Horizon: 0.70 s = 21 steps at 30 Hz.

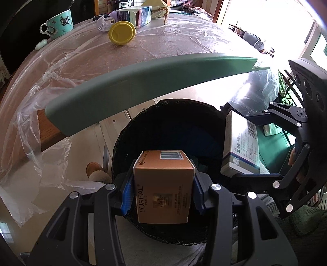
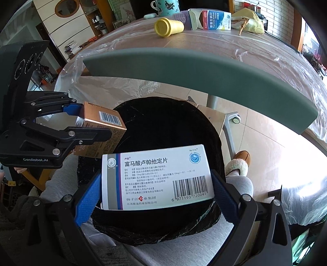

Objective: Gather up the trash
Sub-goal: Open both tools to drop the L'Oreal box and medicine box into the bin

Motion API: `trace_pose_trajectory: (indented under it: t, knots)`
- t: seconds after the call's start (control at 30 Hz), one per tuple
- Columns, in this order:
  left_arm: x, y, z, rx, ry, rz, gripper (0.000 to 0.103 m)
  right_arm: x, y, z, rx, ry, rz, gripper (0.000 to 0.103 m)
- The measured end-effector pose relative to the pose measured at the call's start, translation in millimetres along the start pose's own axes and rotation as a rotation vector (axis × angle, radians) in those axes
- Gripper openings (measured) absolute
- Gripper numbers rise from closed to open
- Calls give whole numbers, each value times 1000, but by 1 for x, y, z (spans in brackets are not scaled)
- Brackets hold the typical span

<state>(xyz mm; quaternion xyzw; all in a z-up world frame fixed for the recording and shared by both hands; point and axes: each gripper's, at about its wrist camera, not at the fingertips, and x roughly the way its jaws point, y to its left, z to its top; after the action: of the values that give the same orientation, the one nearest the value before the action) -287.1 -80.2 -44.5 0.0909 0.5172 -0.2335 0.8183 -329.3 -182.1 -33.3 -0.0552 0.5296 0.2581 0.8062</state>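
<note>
Two boxes hang over the black-lined bin [image 1: 163,126], unreleased: your left gripper [image 1: 162,192] clamps the L'Oréal carton [image 1: 163,188]; your right gripper [image 2: 157,194] clamps the white medicine box [image 2: 157,176]; the yellow cup [image 2: 168,26] and opened pill carton [image 2: 212,19] wait on the far table [image 2: 204,49].

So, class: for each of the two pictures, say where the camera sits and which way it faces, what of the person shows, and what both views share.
Left wrist: sits on the left gripper, facing down along its fingers into the black bin; it holds the orange box. A slippered foot shows.
Right wrist: sits on the right gripper, facing the same bin, holding the white medicine box. Leg and slipper show.
Shared: bin, both boxes, each other's gripper, table, yellow cup.
</note>
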Motion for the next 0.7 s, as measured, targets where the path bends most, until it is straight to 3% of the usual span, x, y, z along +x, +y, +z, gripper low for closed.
trace_pose_trajectory:
  t: [0.7]
  knots:
    - [28, 6, 0, 4, 41, 23, 48, 24, 8, 0, -17, 38, -19, 96]
